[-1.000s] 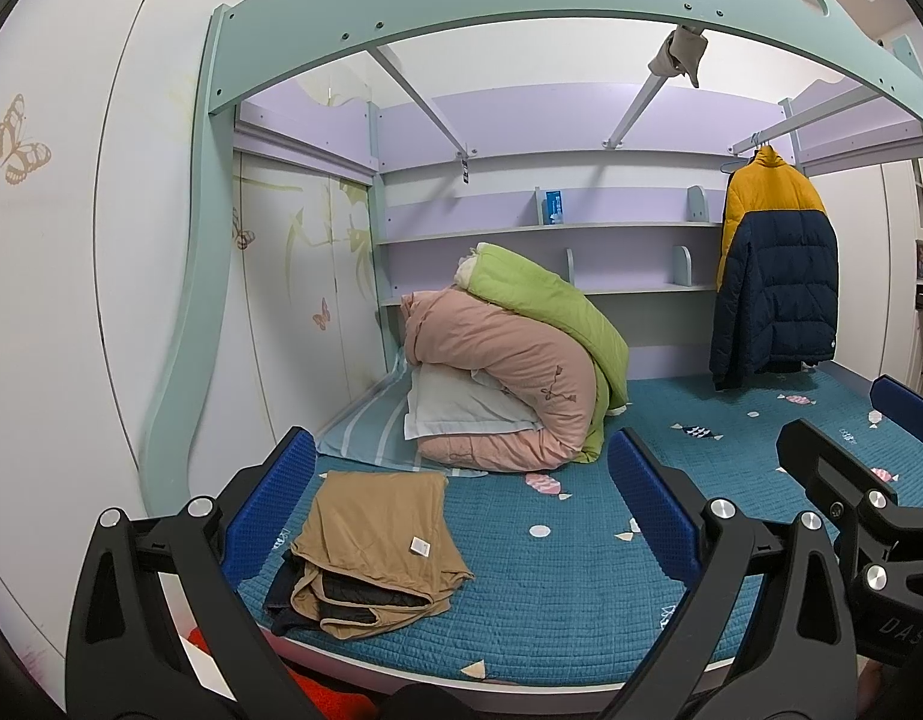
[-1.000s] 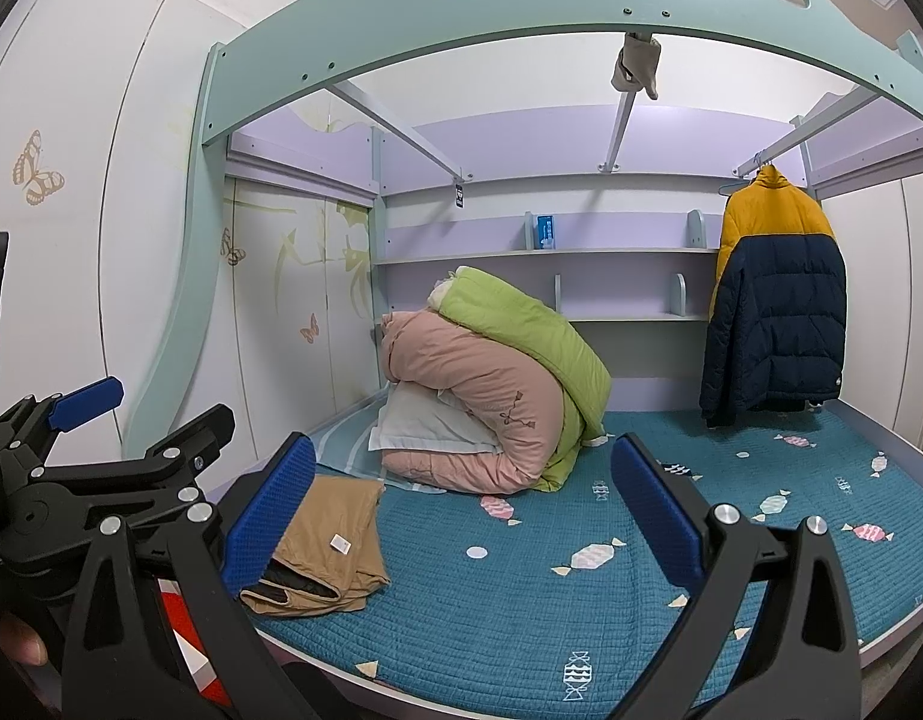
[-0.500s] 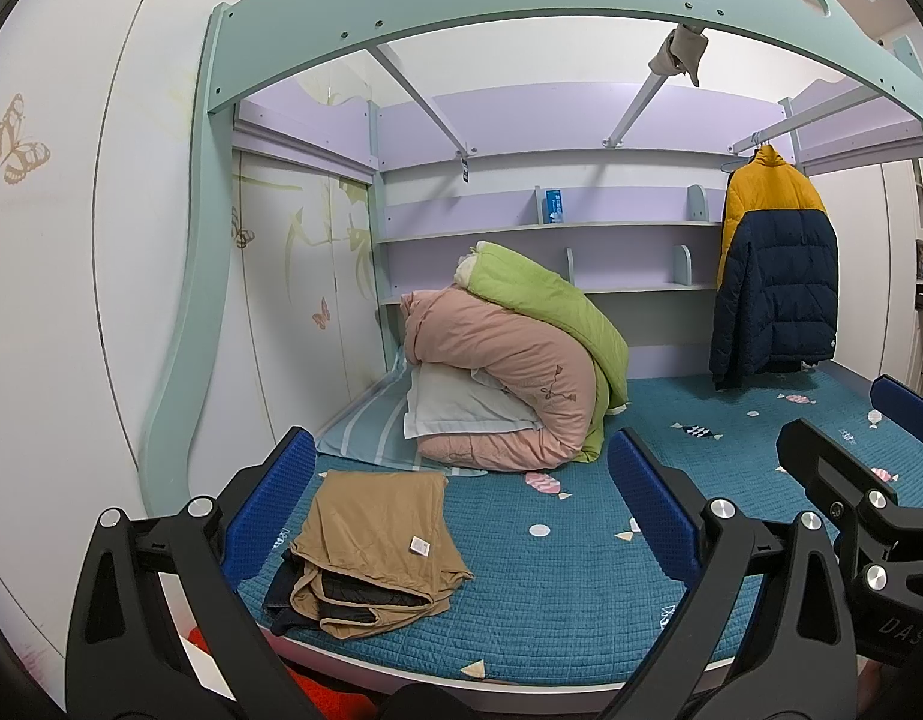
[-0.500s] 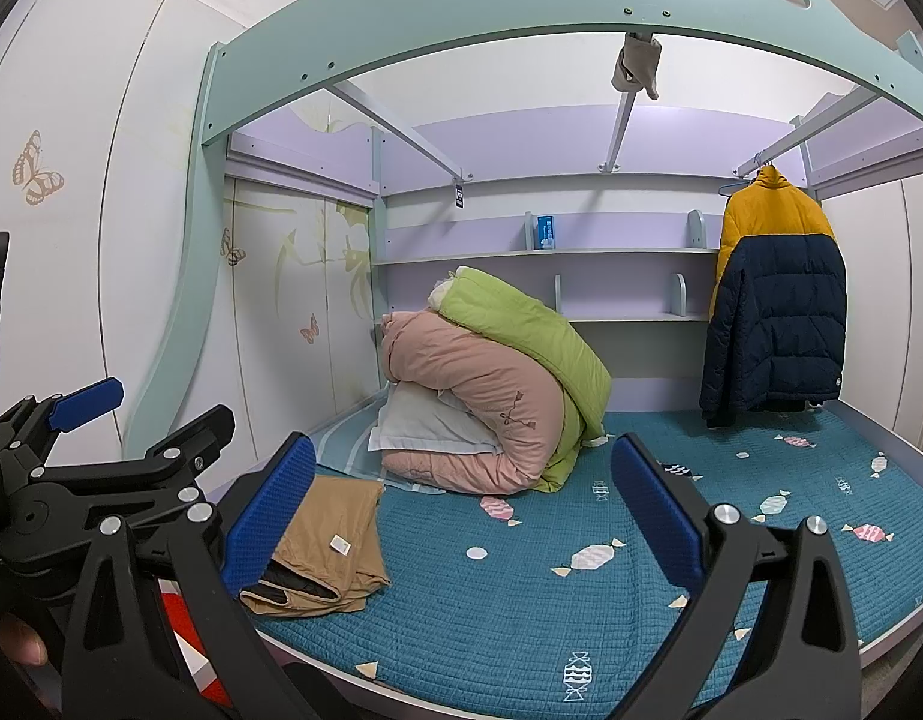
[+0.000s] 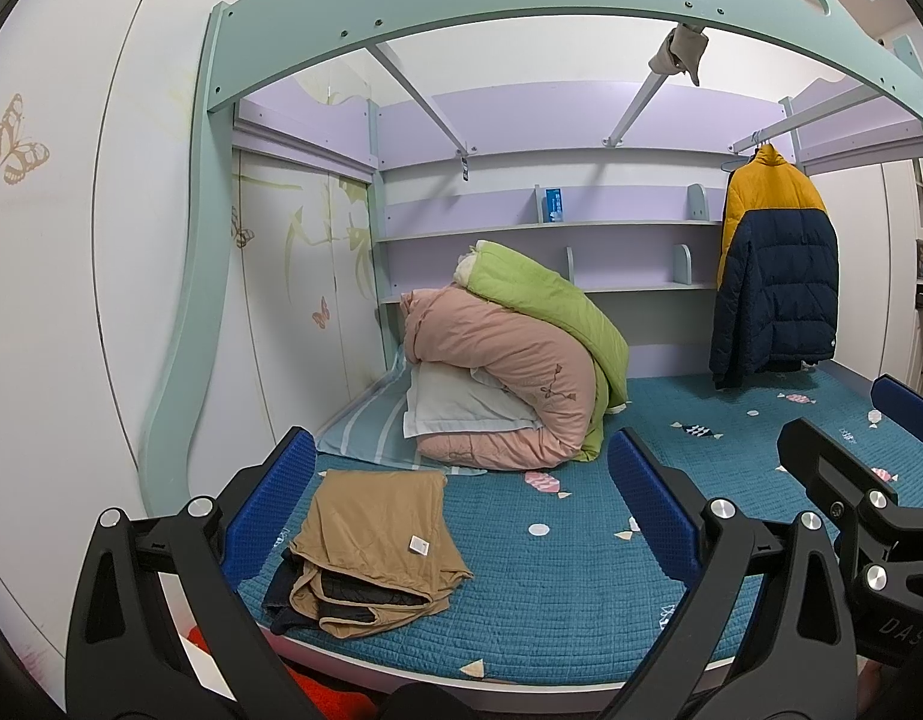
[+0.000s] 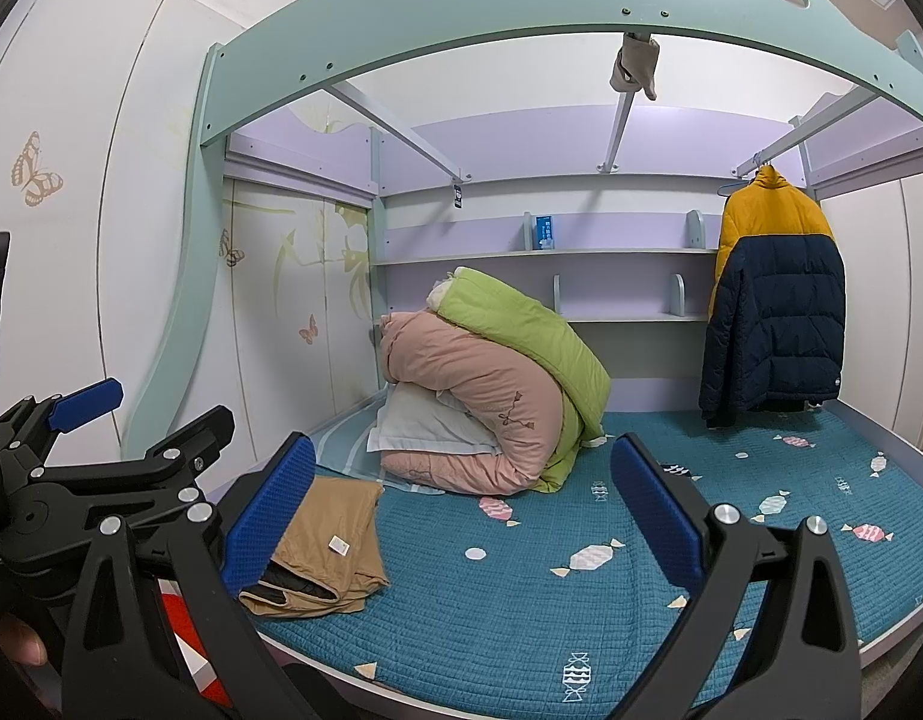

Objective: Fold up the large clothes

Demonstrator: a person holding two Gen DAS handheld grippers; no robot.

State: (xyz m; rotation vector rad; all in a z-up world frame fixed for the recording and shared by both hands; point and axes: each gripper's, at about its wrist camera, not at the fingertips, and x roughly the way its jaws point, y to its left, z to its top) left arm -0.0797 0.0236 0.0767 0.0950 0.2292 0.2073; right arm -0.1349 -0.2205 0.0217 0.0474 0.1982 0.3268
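Left gripper [image 5: 461,516]: fingers [image 5: 269,504] spread wide, blue pads facing each other, holding nothing and touching nothing; it hangs in front of the bed's front edge.
Right gripper [image 6: 461,510]: fingers [image 6: 659,510] also spread wide and empty, clear of the bed [image 6: 581,630].
Folded garment [image 5: 374,546]: tan cloth with a dark lining, lying flat at the bed's front left corner, a small white tag on top; in the left view it shows between the two fingers.
Same garment, right view [image 6: 323,546]: its left side is hidden behind the near blue pad.
Bedding pile [image 5: 509,372]: pink and green quilts rolled over a pale pillow, at the bed's back left corner, well apart from the garment.
Puffer jacket [image 5: 773,276]: yellow and navy, hanging at the bed's back right corner.
Cut off: the left gripper's body appears at the left edge of the right view [image 6: 101,468], and the right gripper's at the right edge of the left view [image 5: 851,498]; a fingertip shows at the lower left corner of the right view, the hand itself is out of frame.
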